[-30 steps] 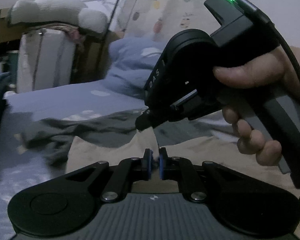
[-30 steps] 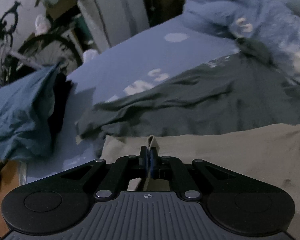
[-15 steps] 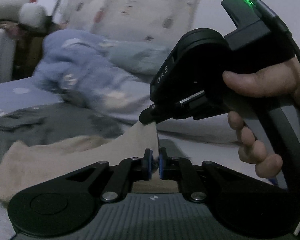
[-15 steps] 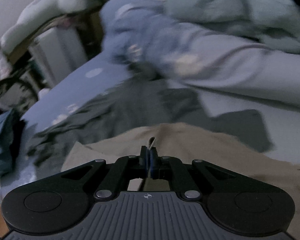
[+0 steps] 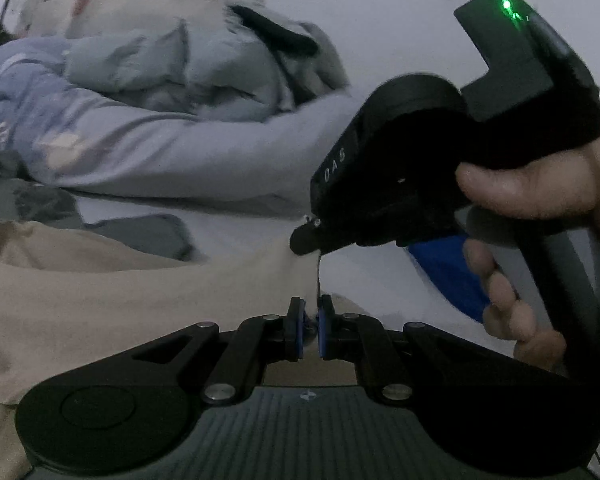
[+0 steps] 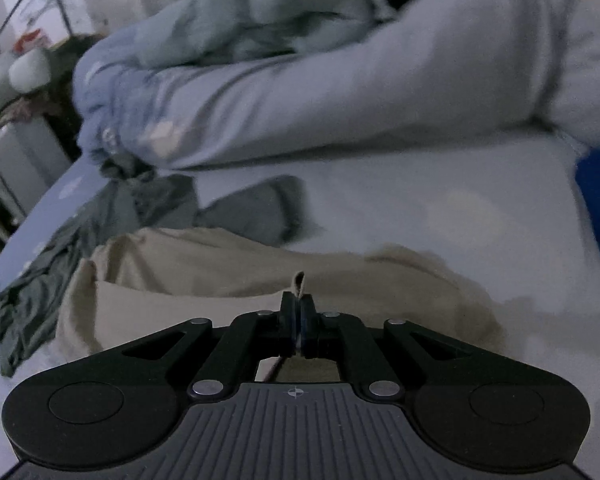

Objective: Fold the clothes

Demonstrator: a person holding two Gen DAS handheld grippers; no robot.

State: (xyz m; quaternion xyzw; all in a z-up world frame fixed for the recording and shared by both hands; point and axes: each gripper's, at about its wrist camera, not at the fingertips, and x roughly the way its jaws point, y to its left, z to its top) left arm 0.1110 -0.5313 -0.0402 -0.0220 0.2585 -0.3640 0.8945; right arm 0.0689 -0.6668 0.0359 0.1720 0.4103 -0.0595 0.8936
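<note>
We hold the beige cloth (image 6: 228, 276) by one edge, left gripper (image 5: 310, 330) and right gripper (image 6: 299, 330) both clenched on it (side by side); its bulk trails leftward across the bed (image 6: 440, 208), beside a grey garment (image 6: 140, 204).

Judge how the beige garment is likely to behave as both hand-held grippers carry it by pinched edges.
Probably floppy: the beige garment sags and folds between pinch points instead of holding shape. It seems light, since the right hand-held gripper holds it by a small tuft. It may drag over the grey garment lying beside it.
</note>
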